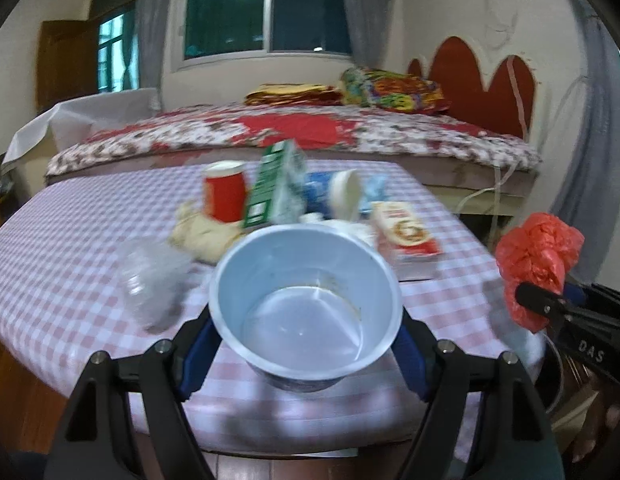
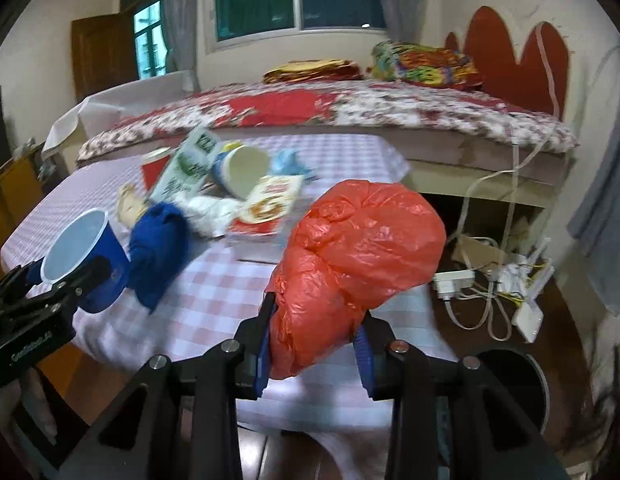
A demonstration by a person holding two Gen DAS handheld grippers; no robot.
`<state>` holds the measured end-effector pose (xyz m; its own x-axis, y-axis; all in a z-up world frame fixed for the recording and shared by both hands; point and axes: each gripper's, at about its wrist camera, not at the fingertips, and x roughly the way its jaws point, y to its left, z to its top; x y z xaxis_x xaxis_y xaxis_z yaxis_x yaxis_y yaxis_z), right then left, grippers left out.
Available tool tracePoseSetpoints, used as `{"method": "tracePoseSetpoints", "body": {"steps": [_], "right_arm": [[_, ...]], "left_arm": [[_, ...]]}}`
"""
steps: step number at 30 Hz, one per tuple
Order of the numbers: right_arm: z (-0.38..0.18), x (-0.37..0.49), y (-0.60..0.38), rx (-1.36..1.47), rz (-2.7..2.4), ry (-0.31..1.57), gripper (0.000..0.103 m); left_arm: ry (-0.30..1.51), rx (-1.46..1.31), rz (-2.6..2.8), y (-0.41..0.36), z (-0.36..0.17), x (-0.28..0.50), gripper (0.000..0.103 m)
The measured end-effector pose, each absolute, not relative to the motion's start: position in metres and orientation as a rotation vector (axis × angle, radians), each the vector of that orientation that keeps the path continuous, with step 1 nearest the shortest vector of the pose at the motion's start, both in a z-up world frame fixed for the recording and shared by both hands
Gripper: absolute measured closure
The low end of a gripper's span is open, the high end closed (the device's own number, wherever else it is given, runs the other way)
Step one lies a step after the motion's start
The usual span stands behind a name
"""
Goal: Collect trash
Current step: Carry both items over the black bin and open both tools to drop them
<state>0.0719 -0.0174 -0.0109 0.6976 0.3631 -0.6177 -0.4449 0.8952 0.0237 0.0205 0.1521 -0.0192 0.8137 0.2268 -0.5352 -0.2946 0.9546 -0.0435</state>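
Note:
My left gripper (image 1: 306,344) is shut on a blue paper cup (image 1: 306,304), empty and white inside, held above the near edge of the pink checked table (image 1: 50,248); the cup also shows in the right wrist view (image 2: 80,252). My right gripper (image 2: 313,344) is shut on a crumpled red plastic bag (image 2: 357,256), held off the table's right front corner; the bag shows in the left wrist view (image 1: 537,264). More trash lies mid-table: a red cup (image 1: 225,190), a green-white carton (image 1: 276,184), a tipped paper cup (image 2: 240,172), a flat red-white box (image 1: 405,236).
A clear crumpled plastic bottle (image 1: 150,280) and a blue cloth (image 2: 160,252) lie near the front of the table. A dark round bin (image 2: 513,384) stands on the floor at the right. Power strips and cables (image 2: 485,284) lie by the bed (image 2: 349,108).

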Motion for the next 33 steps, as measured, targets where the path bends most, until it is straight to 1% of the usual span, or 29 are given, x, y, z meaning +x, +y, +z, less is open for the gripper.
{"method": "tracePoseSetpoints", "body": {"steps": [10, 20, 26, 33], "right_arm": [[-0.013, 0.070, -0.120, -0.098, 0.257, 0.664, 0.066], [-0.039, 0.050, -0.229, -0.070, 0.144, 0.704, 0.066], [-0.061, 0.049, -0.257, -0.104, 0.157, 0.752, 0.066], [-0.098, 0.062, -0.272, -0.119, 0.178, 0.830, 0.066]], "left_arm": [[0.544, -0.065, 0.049, 0.070, -0.008, 0.048, 0.025], [0.554, 0.000, -0.206, -0.021, -0.009, 0.071, 0.025], [0.592, 0.037, -0.347, -0.073, -0.019, 0.081, 0.025], [0.660, 0.105, -0.457, -0.118, -0.052, 0.094, 0.025]]}}
